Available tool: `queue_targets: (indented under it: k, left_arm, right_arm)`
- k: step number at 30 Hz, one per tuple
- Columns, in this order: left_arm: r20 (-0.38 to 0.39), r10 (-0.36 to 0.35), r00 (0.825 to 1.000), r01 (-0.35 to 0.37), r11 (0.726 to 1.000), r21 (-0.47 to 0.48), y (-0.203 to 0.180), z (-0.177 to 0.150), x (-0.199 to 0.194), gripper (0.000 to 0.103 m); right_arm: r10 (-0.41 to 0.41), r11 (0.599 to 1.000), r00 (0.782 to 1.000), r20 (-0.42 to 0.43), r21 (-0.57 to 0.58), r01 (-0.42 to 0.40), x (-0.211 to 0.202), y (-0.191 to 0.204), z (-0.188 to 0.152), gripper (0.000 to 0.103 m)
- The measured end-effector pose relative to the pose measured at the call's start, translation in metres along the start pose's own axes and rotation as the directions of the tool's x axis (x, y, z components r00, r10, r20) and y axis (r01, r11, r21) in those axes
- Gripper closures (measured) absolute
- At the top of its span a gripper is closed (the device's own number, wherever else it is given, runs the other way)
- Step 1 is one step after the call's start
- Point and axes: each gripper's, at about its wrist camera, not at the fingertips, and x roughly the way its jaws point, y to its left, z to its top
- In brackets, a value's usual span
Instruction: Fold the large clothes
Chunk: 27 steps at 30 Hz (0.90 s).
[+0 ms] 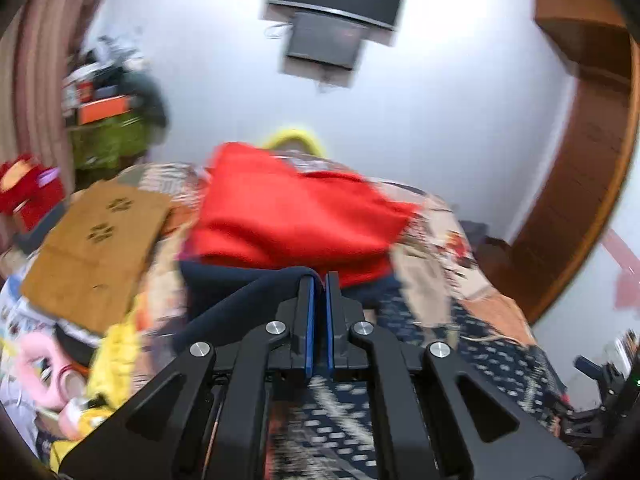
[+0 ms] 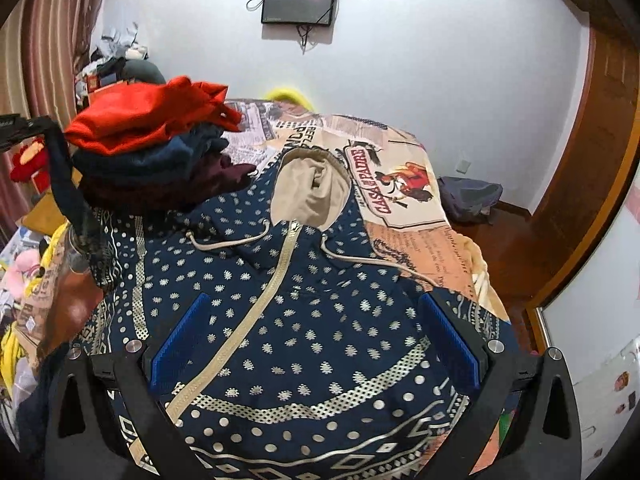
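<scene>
A navy hoodie (image 2: pixel 320 320) with cream dots, a zip and a beige hood (image 2: pixel 310 192) lies spread front-up on the bed. My right gripper (image 2: pixel 314 340) is open, its blue pads just above the hoodie's chest on either side of the zip. My left gripper (image 1: pixel 319 280) is shut on the hoodie's navy sleeve (image 1: pixel 240 300), which it holds lifted; the sleeve (image 2: pixel 70 184) hangs from it at the left of the right wrist view. A pile of folded clothes, red (image 2: pixel 148 114) on top of navy and maroon, sits at the bed's far left.
The bed has a printed newspaper-style cover (image 2: pixel 400 176). A brown cardboard sheet (image 1: pixel 96 248) and toys lie at the left. A wooden door frame (image 2: pixel 592 184) stands at the right, a dark bag (image 2: pixel 468 196) on the floor, screens (image 2: pixel 300 0) on the far wall.
</scene>
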Motion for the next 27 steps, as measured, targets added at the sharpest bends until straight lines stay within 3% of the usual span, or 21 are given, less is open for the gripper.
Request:
queue_targets:
  k: [4, 10, 16, 21, 25, 27]
  left_arm:
    - [-0.010, -0.030, 0.999, 0.031, 0.992, 0.120, -0.059, -0.005, 0.019, 0.100]
    - [-0.099, -0.114, 0.988, 0.135, 0.962, 0.236, -0.134, -0.028, 0.057, 0.100]
    - [-0.217, -0.214, 0.953, 0.272, 0.919, 0.287, -0.189, -0.065, 0.084, 0.100]
    - [-0.295, -0.196, 0.935, 0.298, 0.887, 0.354, -0.215, -0.099, 0.093, 0.100]
    - [-0.331, -0.159, 0.930, 0.281, 0.888, 0.365, -0.210, -0.109, 0.092, 0.099]
    - [-0.337, -0.127, 0.933, 0.253, 0.896, 0.364, -0.197, -0.108, 0.089, 0.092]
  right_arm:
    - [-0.002, 1.000, 1.000, 0.010, 0.014, 0.001, -0.003, -0.009, -0.002, 0.000]
    - [-0.012, 1.000, 1.000, 0.006, 0.024, 0.012, -0.003, -0.023, -0.010, 0.000]
    - [-0.029, 0.999, 0.999, -0.021, 0.034, 0.030, 0.001, -0.038, -0.020, 0.000]
    - [-0.042, 0.998, 0.998, -0.043, 0.036, 0.044, 0.002, -0.044, -0.028, 0.000]
    - [-0.047, 0.998, 0.997, -0.057, 0.030, 0.049, 0.003, -0.045, -0.032, 0.000]
    - [-0.048, 0.999, 0.997, -0.059, 0.021, 0.049, 0.003, -0.043, -0.032, 0.000]
